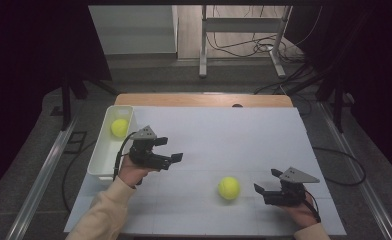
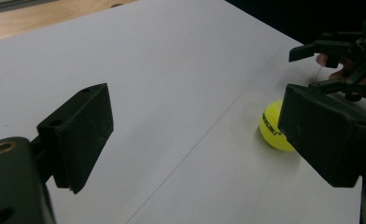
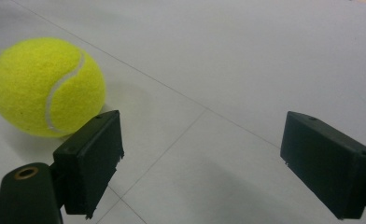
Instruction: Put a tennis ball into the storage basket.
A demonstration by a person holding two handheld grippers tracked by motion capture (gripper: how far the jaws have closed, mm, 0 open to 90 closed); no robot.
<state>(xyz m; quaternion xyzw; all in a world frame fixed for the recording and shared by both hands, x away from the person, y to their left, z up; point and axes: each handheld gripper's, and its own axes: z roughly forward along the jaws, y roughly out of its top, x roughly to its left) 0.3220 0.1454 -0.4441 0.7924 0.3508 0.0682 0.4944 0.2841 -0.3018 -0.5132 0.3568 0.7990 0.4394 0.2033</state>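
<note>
Two tennis balls are in play: one ball (image 1: 119, 127) already lies in the white bin (image 1: 100, 156) at the counter's (image 1: 224, 130) left edge, and the loose tennis ball (image 1: 229, 188) rests on the white sheet near the front, between the two hands and nearer the right one. The left hand-held gripper (image 1: 170, 150) hovers just beside the bin with its jaws spread and nothing between them, aimed toward the loose ball. The right hand-held gripper (image 1: 266, 181) sits low, jaws released and empty, with that ball just off its left jaw. The step in hand looks like the approach to the second ball. The next move likely calls for one gripper to straddle the ball squarely before closing. Being round, the ball has no long axis; its seam (image 3: 64, 88) curves across the side facing the right gripper.
</note>
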